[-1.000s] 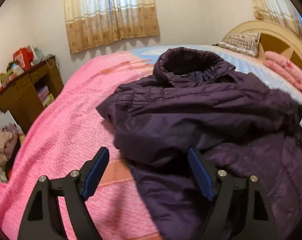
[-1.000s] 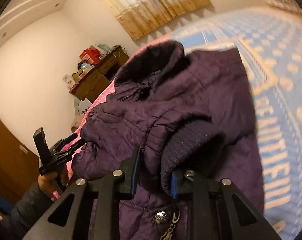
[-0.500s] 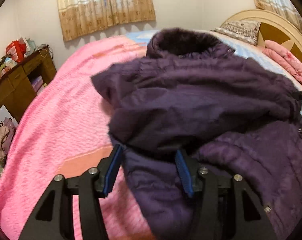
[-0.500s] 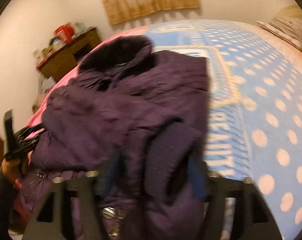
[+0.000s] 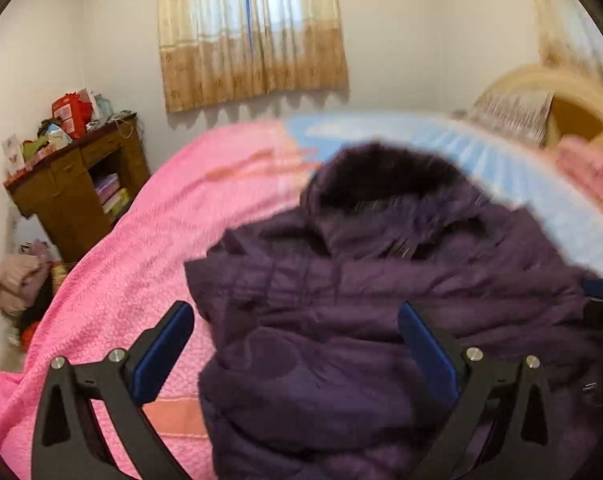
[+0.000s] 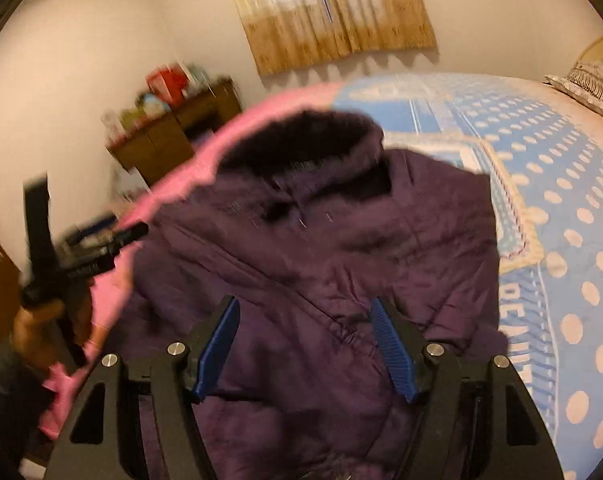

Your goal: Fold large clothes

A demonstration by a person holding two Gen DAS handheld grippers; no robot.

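Now both tongs spread over the purple jacket (image 5: 381, 280), left tongs (image 5: 297, 344) opening wider, right tongs (image 6: 305, 344) empty

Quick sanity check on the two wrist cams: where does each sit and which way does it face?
Left wrist: on the left gripper, looking down along its fingers, whose jaws are opening, over the purple jacket toward the curtained window; own fingers show, plus the right gripper's tip at the right edge.
Right wrist: on the right gripper, facing the same way from the jacket's other side, jaws apart; own fingers show, and the left gripper with its hand at left.
Shared: jacket, window, wooden cabinet, pink blanket, blue dotted sheet.
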